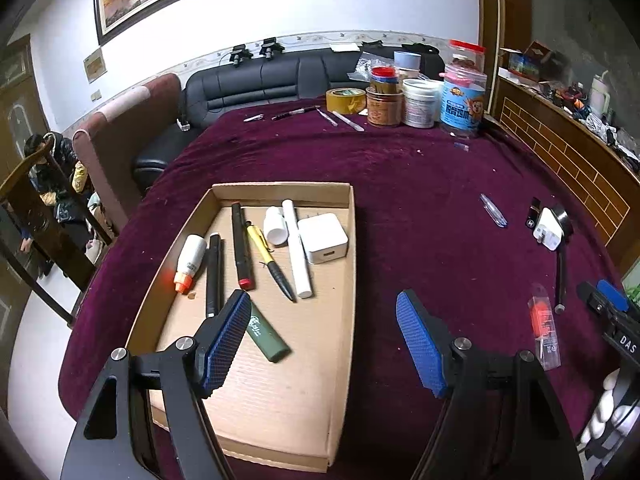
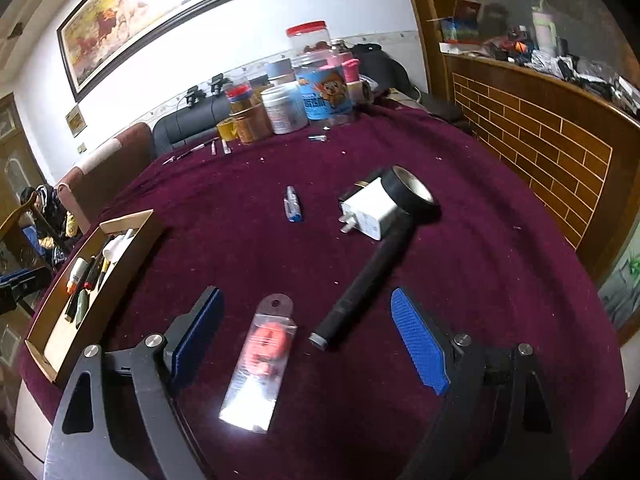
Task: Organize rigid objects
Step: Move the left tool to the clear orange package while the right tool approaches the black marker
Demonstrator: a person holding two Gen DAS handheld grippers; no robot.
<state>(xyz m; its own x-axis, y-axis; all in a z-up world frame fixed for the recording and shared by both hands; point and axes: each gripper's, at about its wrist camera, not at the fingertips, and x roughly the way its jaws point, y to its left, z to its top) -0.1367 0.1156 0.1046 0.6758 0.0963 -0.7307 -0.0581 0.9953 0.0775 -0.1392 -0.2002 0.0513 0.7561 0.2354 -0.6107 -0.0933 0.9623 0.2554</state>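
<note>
The left gripper (image 1: 324, 344) hangs with its jaws wide apart and nothing between them, over the near end of the box (image 1: 340, 360), its left pad above the green case (image 1: 268, 334). The right gripper (image 2: 306, 338) is also spread and empty, straddling the clear packet (image 2: 260, 364) with an orange piece inside, which lies flat on the surface (image 2: 480, 280). Just beside the packet, the black rod (image 2: 360, 280) slants away to its round head, which leans against the white plug (image 2: 370, 210). Farther out lies a small blue-capped tube (image 2: 293, 204), apart from the rest. In the box, pens (image 1: 242, 246), a glue bottle (image 1: 190, 262), a white tube (image 1: 296, 248) and a white charger (image 1: 323, 238) crowd the far half. At the far edge stand jars (image 1: 462, 96) and a tape roll (image 1: 345, 100).
</note>
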